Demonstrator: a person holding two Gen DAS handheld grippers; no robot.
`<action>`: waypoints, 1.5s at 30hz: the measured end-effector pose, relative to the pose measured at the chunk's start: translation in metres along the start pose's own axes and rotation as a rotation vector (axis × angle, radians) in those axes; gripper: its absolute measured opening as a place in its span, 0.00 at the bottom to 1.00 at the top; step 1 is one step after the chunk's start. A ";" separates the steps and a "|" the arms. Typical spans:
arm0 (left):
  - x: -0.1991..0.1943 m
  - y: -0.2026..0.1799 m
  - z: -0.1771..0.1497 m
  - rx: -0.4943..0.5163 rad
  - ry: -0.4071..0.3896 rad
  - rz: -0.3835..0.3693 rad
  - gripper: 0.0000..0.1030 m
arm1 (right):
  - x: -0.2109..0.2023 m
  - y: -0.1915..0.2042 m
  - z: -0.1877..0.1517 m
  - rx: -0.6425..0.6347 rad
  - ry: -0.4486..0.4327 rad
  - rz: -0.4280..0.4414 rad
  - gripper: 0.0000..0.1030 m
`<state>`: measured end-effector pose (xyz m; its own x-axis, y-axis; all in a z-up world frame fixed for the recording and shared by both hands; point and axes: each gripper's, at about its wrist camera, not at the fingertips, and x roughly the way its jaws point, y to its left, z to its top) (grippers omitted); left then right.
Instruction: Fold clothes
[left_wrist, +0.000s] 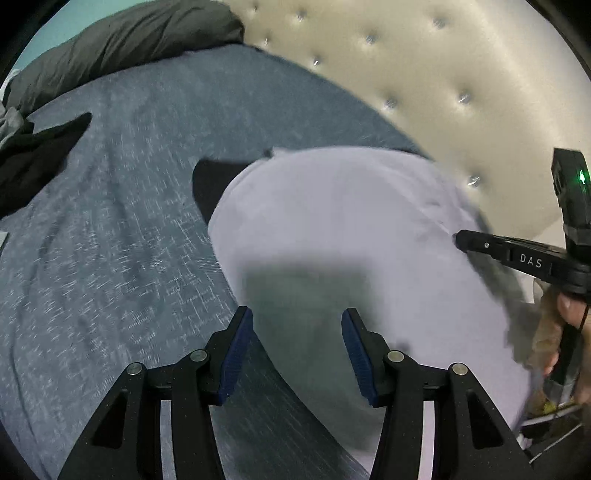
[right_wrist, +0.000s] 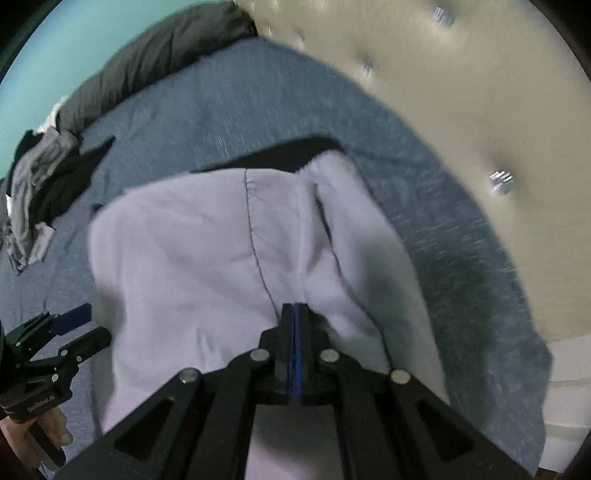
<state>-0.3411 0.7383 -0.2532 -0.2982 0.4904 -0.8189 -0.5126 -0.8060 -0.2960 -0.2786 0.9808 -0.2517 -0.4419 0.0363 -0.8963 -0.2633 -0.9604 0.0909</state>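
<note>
The step in hand appears to be a fold or drag of the pale lilac garment (right_wrist: 207, 251) across the bed (left_wrist: 110, 229). In the right wrist view, the right gripper (right_wrist: 294, 314) has its jaws together; they look clamped on a raised ridge of the cloth near a dark stitched seam, though the pinch itself is hidden behind the fingers. In the left wrist view, the left gripper (left_wrist: 297, 332) has its jaws apart, with the blue pads (left_wrist: 236, 354) clear of the fabric and nothing between them; it hangs above the near edge of the garment.

The next move, by judgement, calls for the left gripper to descend onto a free edge or corner and close there, so that both ends of the fold line are controlled before the cloth is carried over. A single pinch risks bunching.

The garment lies spread on the blue-grey bed cover, mostly flat, with soft creases and one flap turned up beside the seam. A black garment (right_wrist: 280, 155) shows from beneath its far edge. Farther off lie a heap of dark and grey clothes (right_wrist: 40, 192), a dark pillow (left_wrist: 129, 37) and the tufted cream headboard (left_wrist: 424, 74).
</note>
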 end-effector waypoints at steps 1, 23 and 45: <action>-0.007 -0.006 -0.003 0.010 -0.001 -0.011 0.53 | -0.013 0.000 -0.003 0.000 -0.026 0.000 0.02; -0.046 -0.069 -0.104 0.074 0.049 -0.040 0.53 | -0.072 -0.021 -0.135 0.055 -0.076 -0.074 0.02; -0.229 -0.110 -0.117 0.170 -0.159 0.012 0.55 | -0.221 0.049 -0.191 0.098 -0.313 0.018 0.04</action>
<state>-0.1223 0.6762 -0.0905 -0.4210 0.5383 -0.7301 -0.6328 -0.7509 -0.1888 -0.0306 0.8729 -0.1323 -0.6855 0.1176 -0.7185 -0.3277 -0.9311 0.1602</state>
